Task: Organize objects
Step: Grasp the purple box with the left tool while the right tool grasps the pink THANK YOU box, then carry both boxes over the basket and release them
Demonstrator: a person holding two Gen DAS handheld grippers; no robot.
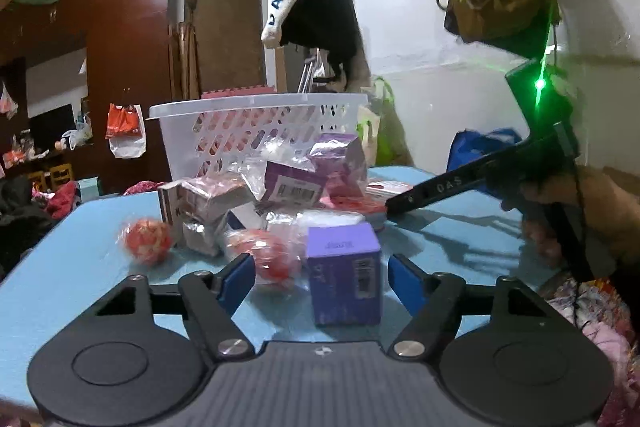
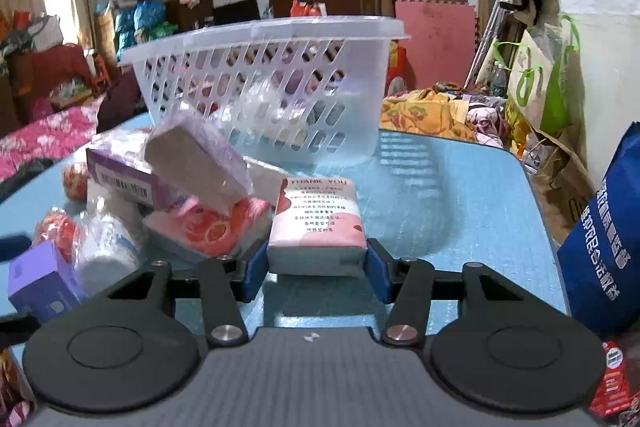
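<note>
A white slotted basket stands at the back of the blue table. In front of it lies a pile of purple boxes, foil packs and red wrapped balls. My left gripper is open around an upright purple box; its pads stand clear of the box, and a red ball lies beside the left finger. In the right wrist view my right gripper is shut on a white and pink "THANK YOU" packet that rests on the table. A finger of the right gripper shows at the pile's right side.
A blue printed bag stands at the table's right edge. Green and white bags and heaped cloth lie behind the table. A cap and dark garment hang above the basket. A person's hand holds the right gripper.
</note>
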